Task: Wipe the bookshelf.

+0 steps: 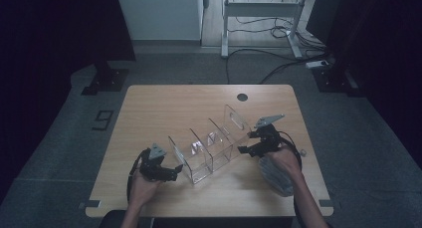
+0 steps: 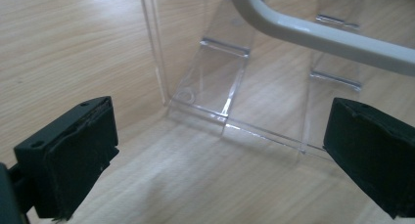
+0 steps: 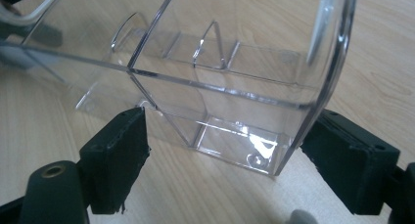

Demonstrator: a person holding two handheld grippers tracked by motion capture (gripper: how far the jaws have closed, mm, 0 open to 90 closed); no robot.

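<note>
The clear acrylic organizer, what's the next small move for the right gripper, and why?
Probably close the right gripper on the clear acrylic organizer. In the right gripper view its end wall already sits between the open jaws, both pads close to its edges but not clearly pressing. The left gripper is open, short of the other end.

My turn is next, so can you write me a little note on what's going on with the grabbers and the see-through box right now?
Left hand-held gripper: open, just short of the near end of the clear divided organizer, not touching it.
Right hand-held gripper: open, jaws straddling the organizer's far end; whether the pads touch it is hard to tell.
Organizer: upright, lying diagonally mid-table, compartments empty.
Done: both grippers brought to its ends.
Left: probably close on both ends, then lift or shift it.
</note>
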